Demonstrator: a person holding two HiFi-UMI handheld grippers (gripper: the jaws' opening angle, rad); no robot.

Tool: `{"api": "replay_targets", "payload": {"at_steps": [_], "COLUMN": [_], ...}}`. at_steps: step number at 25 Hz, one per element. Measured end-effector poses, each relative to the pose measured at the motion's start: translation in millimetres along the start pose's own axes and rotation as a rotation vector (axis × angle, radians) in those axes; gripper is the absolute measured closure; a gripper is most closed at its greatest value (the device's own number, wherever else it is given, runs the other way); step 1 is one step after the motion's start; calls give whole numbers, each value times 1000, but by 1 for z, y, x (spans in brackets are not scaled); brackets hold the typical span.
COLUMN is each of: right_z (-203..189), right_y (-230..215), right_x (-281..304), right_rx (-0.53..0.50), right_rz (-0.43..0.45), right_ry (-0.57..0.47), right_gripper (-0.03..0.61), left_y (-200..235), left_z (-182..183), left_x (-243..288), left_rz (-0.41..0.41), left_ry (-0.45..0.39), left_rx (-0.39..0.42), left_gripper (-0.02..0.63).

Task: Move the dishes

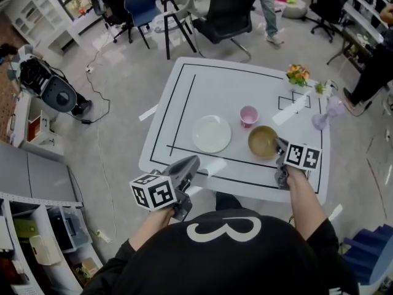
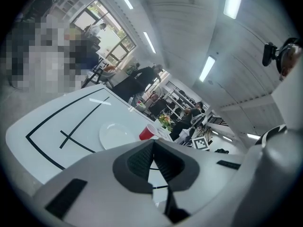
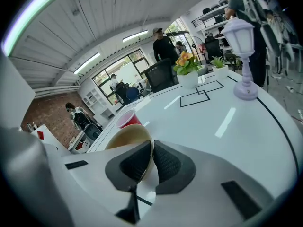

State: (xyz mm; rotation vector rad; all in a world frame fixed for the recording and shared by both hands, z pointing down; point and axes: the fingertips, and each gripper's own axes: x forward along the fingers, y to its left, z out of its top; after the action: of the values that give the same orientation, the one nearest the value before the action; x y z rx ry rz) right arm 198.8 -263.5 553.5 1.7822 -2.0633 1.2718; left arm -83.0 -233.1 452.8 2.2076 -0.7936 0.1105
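A white plate [image 1: 212,133] lies near the middle of the white table [image 1: 184,88], with a pink cup [image 1: 248,115] to its right. A tan bowl [image 1: 263,141] sits by the table's front right. My right gripper [image 1: 280,148] is shut on the bowl's near rim [image 3: 150,151], its pads pinching the wall. My left gripper [image 1: 190,165] hovers at the table's front edge, short of the plate [image 2: 115,134], jaws shut with nothing between them [image 2: 153,145]. The cup [image 2: 147,132] shows red beyond the plate, and behind the bowl [image 3: 126,119] in the right gripper view.
At the back right of the table stand a small flower pot [image 1: 298,75], a green sprig [image 1: 319,88] and a lilac lamp [image 1: 325,117]. Black lines mark the tabletop. Chairs [image 1: 227,14] stand beyond the table; shelving [image 1: 37,238] is on my left.
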Motion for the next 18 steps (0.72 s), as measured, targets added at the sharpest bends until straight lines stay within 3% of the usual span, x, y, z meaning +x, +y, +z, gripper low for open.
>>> {"api": "replay_targets", "payload": {"at_steps": [10,13,18], "right_z": [-17,-15,-3], "right_y": [-22,-23,-13], "right_x": [2,1,-3], "right_rx": [68,70,3], "right_rz": [-34,-37,-32], "right_ry": [27,13,-42], "right_gripper": [536,502,368], "left_y": [0,3,5], "left_z": [-2,-2,-1], "left_x": [12,11,7], "left_rz": [-21,-19,-22], "left_ry": [25,25,18], "left_rx": [-1,-1,7], "left_gripper": [611,611,611]}}
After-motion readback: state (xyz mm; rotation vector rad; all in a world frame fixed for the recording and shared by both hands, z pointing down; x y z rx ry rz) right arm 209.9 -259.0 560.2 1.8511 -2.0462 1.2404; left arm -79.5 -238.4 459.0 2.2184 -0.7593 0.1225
